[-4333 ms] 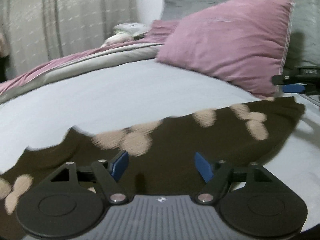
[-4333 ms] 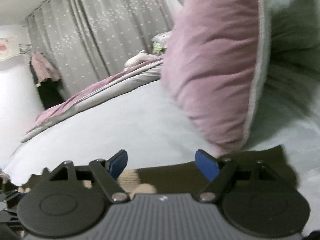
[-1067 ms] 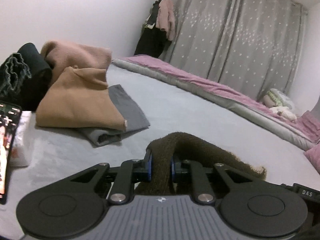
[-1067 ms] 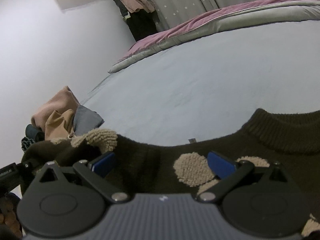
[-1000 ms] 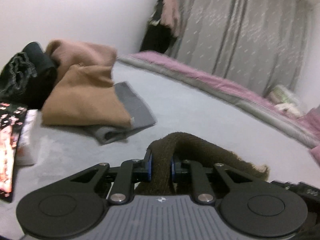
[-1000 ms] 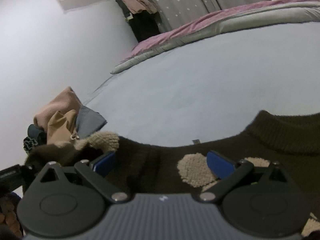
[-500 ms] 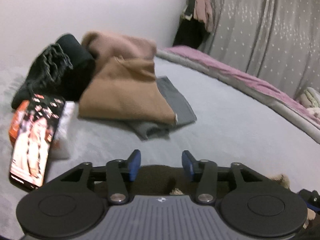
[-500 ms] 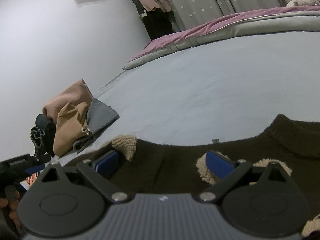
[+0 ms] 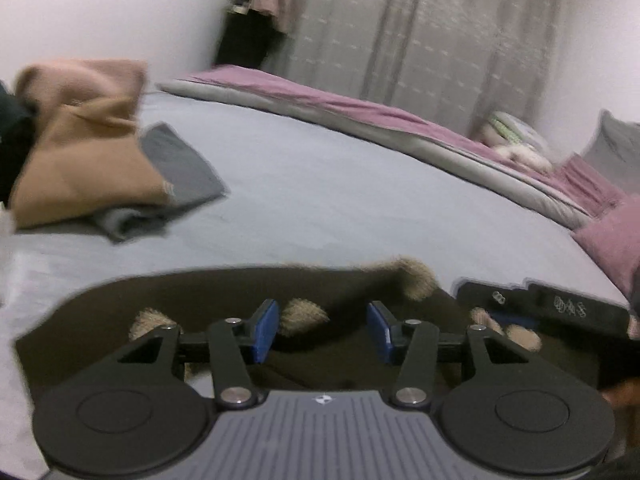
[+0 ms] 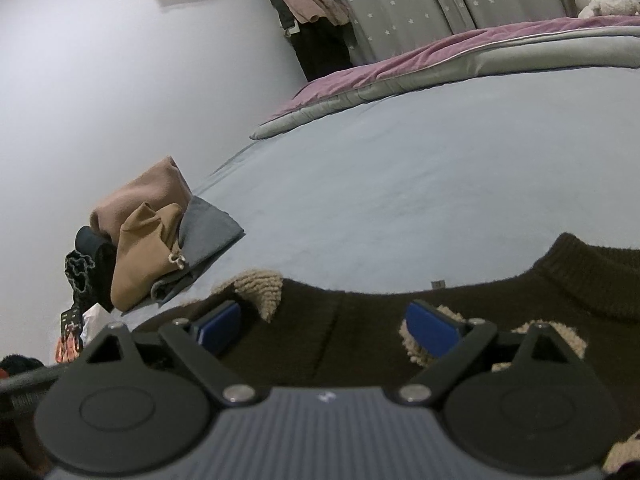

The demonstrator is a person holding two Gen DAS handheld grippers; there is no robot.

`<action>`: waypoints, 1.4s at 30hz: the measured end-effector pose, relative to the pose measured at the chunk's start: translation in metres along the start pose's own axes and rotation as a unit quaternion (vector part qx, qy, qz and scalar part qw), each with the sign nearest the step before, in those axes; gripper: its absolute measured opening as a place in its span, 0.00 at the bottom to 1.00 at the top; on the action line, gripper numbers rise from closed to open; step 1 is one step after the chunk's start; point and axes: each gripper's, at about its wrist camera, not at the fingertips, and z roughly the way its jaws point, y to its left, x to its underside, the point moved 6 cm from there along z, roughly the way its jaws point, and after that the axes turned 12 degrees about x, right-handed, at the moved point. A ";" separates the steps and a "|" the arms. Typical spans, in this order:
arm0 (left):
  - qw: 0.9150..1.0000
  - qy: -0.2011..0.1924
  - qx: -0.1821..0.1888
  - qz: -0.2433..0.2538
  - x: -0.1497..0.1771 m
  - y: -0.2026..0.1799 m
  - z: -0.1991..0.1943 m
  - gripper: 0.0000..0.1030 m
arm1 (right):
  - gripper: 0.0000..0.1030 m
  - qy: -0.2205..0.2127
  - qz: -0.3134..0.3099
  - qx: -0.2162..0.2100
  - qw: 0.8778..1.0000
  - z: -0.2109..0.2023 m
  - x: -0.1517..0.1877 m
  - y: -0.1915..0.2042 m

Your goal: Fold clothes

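A dark brown knitted sweater [image 9: 208, 292] with fluffy beige patches lies on the pale grey bed sheet [image 9: 320, 184]. My left gripper [image 9: 322, 332] hovers open just above it, blue pads apart, nothing between them. In the right wrist view the same sweater [image 10: 360, 320] spreads under my right gripper [image 10: 328, 324], which is open too; the ribbed collar [image 10: 592, 268] shows at the right. The right gripper's body [image 9: 540, 304] shows in the left wrist view, low over the sweater's right part.
A pile of folded clothes, tan [image 9: 80, 136] over grey [image 9: 176, 160], sits at the bed's left end, with black garments [image 10: 92, 268] beside it. A rolled pink and grey duvet [image 9: 360, 116] runs along the far side. A pink pillow [image 9: 616, 240] lies right. Curtains hang behind.
My left gripper let go of the bunched sweater fold and now stands open over the flat garment; its view swung right. The right gripper stayed open over the sweater.
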 end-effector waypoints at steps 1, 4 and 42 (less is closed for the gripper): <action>1.000 0.009 0.013 0.001 0.003 -0.004 0.005 0.46 | 0.91 0.000 -0.001 -0.001 1.000 0.000 0.000 0.001; 0.999 0.030 0.031 -0.005 0.015 -0.008 0.022 0.45 | 0.90 0.001 -0.002 -0.004 1.000 0.000 0.000 0.003; 0.972 -0.060 -0.229 0.012 -0.060 0.134 0.051 0.52 | 0.90 0.016 0.001 0.014 1.000 0.012 0.007 -0.003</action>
